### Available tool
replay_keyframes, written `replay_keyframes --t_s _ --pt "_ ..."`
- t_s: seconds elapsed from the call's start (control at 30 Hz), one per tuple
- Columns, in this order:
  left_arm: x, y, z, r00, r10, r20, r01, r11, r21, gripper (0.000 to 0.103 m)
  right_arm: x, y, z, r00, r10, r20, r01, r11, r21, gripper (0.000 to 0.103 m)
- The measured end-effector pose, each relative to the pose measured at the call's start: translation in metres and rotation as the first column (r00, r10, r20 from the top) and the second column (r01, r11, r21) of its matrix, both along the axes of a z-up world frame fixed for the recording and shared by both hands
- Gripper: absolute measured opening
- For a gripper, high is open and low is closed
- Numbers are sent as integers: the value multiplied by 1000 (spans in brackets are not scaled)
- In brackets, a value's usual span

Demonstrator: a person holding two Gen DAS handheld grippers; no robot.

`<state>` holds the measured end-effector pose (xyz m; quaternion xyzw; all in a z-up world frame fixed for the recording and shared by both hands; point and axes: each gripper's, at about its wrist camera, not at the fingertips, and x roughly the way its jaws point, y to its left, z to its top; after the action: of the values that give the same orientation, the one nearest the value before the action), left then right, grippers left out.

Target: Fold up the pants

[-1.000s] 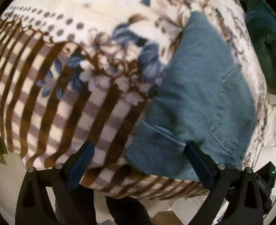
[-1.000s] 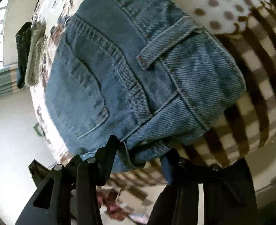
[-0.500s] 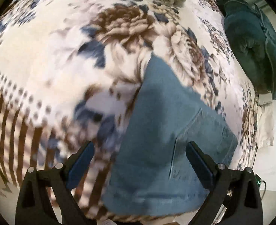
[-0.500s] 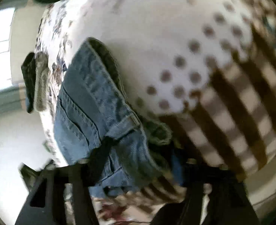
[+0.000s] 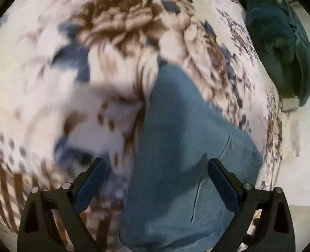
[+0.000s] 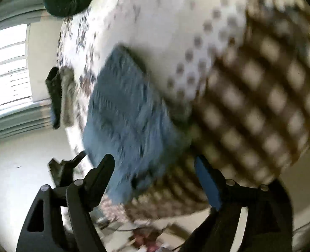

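You have one pair of jeans (image 5: 182,151) lying folded on the floral blanket (image 5: 104,48), near its close edge. Your left gripper (image 5: 155,176) and right gripper (image 6: 155,168) both hang above it, jaws spread wide, gripping nothing. One dark green cushion (image 5: 281,42) sits far right.

Blue denim pants (image 5: 176,147) on a cream blanket (image 5: 70,73) with brown-blue flowers, dots and brown checks
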<state>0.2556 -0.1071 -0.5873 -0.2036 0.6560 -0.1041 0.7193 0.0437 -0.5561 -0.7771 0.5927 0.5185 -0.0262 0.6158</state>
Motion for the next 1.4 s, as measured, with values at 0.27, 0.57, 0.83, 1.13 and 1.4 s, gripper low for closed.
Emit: replay_keyframes --t_s 0.27,0.57,0.83,1.13,1.4 --pt "-27 -5 -36 999 -15 -45 9 990 -139 99 35 49 -59 995 -82 53 76 991 112 86" --pt "-15 -11 -38 998 -48 -37 41 987 -157 99 58 64 -57 987 -94 127 69 980 187 92" --pt "-12 -13 -26 999 -30 15 32 985 -168 73 84 72 -55 989 -85 123 67 987 145 85" --pt "-23 -3 -8 999 31 42 -22 978 -206 30 89 80 -31 992 -57 113 55 998 21 45" --pt "-19 -10 44 994 40 100 -19 979 -204 25 108 75 29 985 -16 173 23 999 -40 42"
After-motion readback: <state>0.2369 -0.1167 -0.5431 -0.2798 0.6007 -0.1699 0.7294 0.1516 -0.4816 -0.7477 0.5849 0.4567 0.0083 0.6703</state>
